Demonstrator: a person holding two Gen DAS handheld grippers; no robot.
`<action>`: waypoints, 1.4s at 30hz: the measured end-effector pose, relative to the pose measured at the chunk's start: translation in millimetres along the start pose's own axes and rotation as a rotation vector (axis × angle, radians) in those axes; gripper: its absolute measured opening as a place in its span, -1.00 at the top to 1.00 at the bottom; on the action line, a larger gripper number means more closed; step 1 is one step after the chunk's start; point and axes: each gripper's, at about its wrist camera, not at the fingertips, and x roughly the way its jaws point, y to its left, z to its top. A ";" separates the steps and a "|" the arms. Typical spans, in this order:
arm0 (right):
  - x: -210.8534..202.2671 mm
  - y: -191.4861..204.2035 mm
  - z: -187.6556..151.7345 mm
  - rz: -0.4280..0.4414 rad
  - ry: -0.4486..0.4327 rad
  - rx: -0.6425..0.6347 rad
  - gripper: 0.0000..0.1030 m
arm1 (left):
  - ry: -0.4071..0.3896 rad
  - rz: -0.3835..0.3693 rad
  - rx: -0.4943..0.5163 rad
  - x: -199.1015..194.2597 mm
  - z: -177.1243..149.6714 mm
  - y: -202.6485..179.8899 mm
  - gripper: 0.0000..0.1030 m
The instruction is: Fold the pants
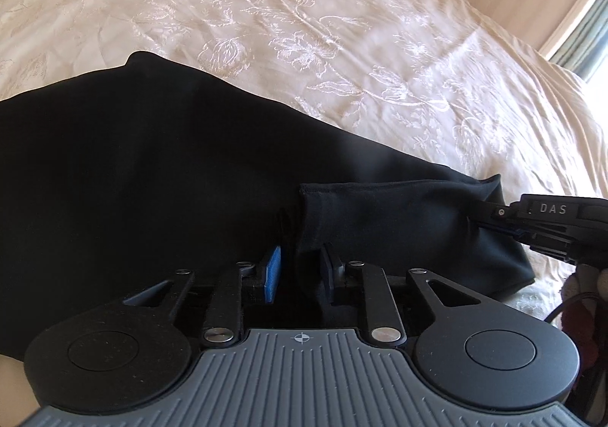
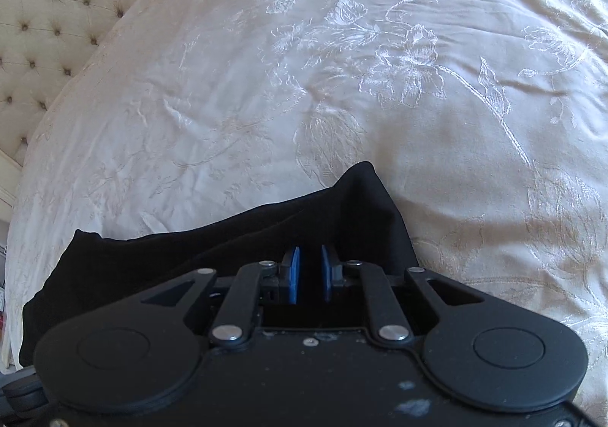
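Black pants (image 1: 152,180) lie across a cream embroidered bedspread (image 1: 304,27). One folded leg end with a stitched hem (image 1: 380,221) lies over them at the right. My left gripper (image 1: 300,269) stands at that hem's near edge, its blue pads narrow with dark cloth filling the gap. My right gripper (image 1: 477,216) comes in from the right and pinches the leg end's far side. In the right wrist view the right gripper (image 2: 309,267) is shut on a raised peak of the pants (image 2: 228,248), black cloth between its blue pads.
The bedspread (image 2: 380,84) stretches wide beyond the pants. A tufted headboard (image 2: 57,8) stands at the far left. A wall and curtained window (image 1: 585,27) lie to the right. A soft red and pale object with a cable (image 1: 581,313) sits at the bed's near right edge.
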 end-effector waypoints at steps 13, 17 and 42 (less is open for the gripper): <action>-11.6 1.9 -5.1 0.021 -0.047 -0.032 0.56 | -0.100 0.274 0.015 -57.9 10.8 63.8 0.20; -24.8 14.4 -9.8 0.020 -0.096 -0.110 0.50 | -0.134 0.345 -0.049 -78.2 20.9 102.9 0.07; 35.5 249.8 -63.8 0.161 -0.064 -0.437 0.86 | -0.201 0.452 -0.328 -113.9 16.4 223.7 0.03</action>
